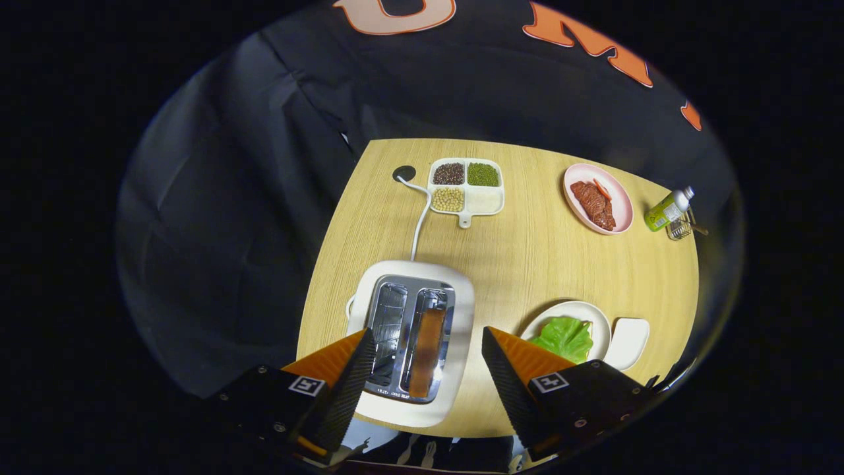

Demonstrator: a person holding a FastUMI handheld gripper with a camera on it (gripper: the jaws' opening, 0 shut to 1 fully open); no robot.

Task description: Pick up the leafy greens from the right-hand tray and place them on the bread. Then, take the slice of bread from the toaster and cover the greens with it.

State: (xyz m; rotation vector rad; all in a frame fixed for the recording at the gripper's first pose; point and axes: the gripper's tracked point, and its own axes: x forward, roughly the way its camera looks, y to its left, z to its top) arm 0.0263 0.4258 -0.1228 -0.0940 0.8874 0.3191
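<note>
My gripper [428,353] hangs open above the white toaster [461,297], its fingers spread to either side of the slots. A browned slice of bread [427,349] stands in the toaster's right slot, between and below my fingertips; nothing touches it. The left slot holds no bread. To the right of the toaster, a leaf of green lettuce [564,338] lies on a round white plate [567,309], with a sliver of bread showing under the leaf's edge. My right finger partly covers that plate.
A small white tray [628,342] lies right of the plate. Farther back stand a four-part dish of beans [467,185], a pink plate with meat [598,198] and a green bottle in a wire holder [668,210]. The toaster's cord [419,218] runs to a table hole.
</note>
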